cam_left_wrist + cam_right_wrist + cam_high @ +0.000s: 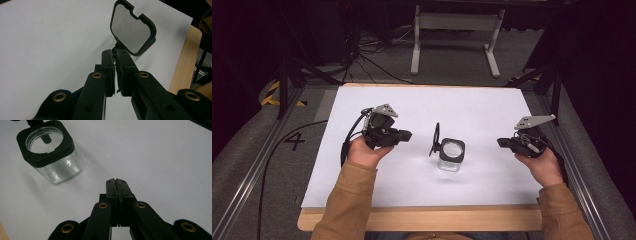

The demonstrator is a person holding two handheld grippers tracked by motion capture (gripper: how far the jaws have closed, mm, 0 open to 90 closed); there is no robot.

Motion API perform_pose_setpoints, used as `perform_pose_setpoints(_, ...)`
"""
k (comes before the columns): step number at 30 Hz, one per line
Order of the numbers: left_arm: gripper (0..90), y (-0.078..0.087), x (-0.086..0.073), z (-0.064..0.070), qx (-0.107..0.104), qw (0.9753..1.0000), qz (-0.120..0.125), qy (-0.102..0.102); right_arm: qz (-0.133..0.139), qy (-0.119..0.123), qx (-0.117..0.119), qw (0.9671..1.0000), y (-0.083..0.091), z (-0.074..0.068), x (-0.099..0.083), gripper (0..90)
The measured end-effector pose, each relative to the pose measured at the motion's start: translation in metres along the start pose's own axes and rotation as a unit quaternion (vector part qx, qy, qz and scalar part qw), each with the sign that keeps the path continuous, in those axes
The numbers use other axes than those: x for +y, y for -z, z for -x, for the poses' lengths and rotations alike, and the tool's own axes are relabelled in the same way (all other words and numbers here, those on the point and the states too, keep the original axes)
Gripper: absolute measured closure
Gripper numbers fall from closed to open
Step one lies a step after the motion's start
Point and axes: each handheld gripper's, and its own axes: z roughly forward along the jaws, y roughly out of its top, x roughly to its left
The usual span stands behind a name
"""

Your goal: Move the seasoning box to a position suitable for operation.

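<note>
Jar sits mid-frame in the high view, on the white sheet: clear square body, black collar, mouth open. Lid is swung up on edge at the jar's left side.

Left to right in the high view:
- Left gripper, left of centre, held in the left hand, points right at the lid. Small gap to the lid, not touching from this angle.
- Jar and lid, centre.
- Right gripper, right side, in the right hand, points left at the jar, well apart from it.

Left gripper view: jaws pressed together, nothing between the pads; lid in upper centre just past the tips, standing up with its flat face to the camera. Contact at the tips hard to tell.

Right gripper view: jaws together, empty, over bare sheet. Jar in upper left, tilted in frame, upright on the sheet.
</note>
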Motion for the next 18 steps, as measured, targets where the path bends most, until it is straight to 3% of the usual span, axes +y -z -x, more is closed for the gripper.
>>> perform_pose_setpoints(4, 88.7, -0.006, 0.008, 0.004, -0.009, 0.9999, 0.006, -0.013, -0.013, 0.001, 0.006, 0.9999, -0.005, -0.005, -0.007, 89.3)
perform_pose_setpoints(7, 89.0, -0.009, 0.014, 0.007, -0.020, 0.9995, 0.014, -0.021, -0.007, 0.003, 0.017, 0.9998, -0.006, -0.012, -0.010, 89.3)
perform_pose_setpoints(10, 89.4, -0.015, 0.018, 0.011, -0.026, 0.9991, 0.017, -0.030, 0.012, 0.008, 0.065, 0.9978, -0.016, -0.022, -0.012, 89.4)
perform_pose_setpoints(11, 89.5, -0.017, 0.019, 0.012, -0.029, 0.9989, 0.016, -0.033, 0.009, 0.012, 0.070, 0.9974, -0.021, -0.027, -0.013, 89.4)
perform_pose_setpoints(14, 89.6, -0.022, 0.022, 0.016, -0.032, 0.9986, 0.020, -0.037, 0.001, 0.023, 0.073, 0.9971, -0.032, -0.037, -0.014, 89.4)
perform_pose_setpoints(18, 89.7, -0.028, 0.024, 0.018, -0.035, 0.9984, 0.024, -0.038, 0.001, 0.032, 0.072, 0.9969, -0.034, -0.042, -0.015, 89.4)
